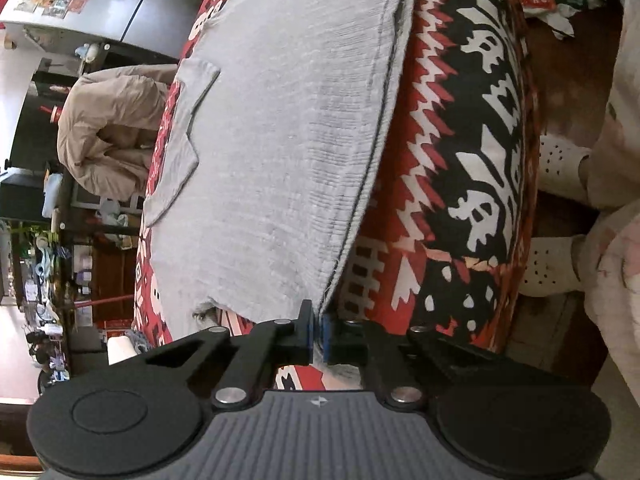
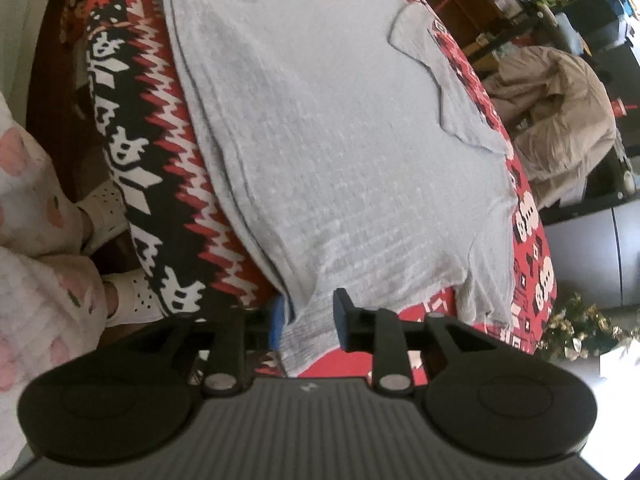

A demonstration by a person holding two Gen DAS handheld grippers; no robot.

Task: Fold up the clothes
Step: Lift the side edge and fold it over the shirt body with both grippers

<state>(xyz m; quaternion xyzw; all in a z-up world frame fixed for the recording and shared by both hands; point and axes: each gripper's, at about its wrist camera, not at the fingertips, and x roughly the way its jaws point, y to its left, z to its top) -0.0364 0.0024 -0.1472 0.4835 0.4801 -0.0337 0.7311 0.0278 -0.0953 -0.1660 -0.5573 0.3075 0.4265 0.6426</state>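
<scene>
While folding: I work from the near hem.
Left tongs (image 1: 317, 334): pressed together on one hem corner of the grey T-shirt (image 1: 280, 140), so that end can be lifted.
Right tongs (image 2: 308, 318): spread, straddling the other hem corner, not pinching.
Shirt: flat, sleeves tucked.
Surface: red, black and white patterned tablecloth (image 1: 460, 168).
Room: beige jacket (image 1: 108, 128) beyond; cluttered shelves.

The grey shirt (image 2: 332, 152) lies flat on the red patterned cloth (image 2: 532, 248) covering the bench. The right tongs (image 2: 306, 316) stand parted, straddling the shirt's near corner. A beige jacket (image 2: 560, 120) lies beyond.
</scene>
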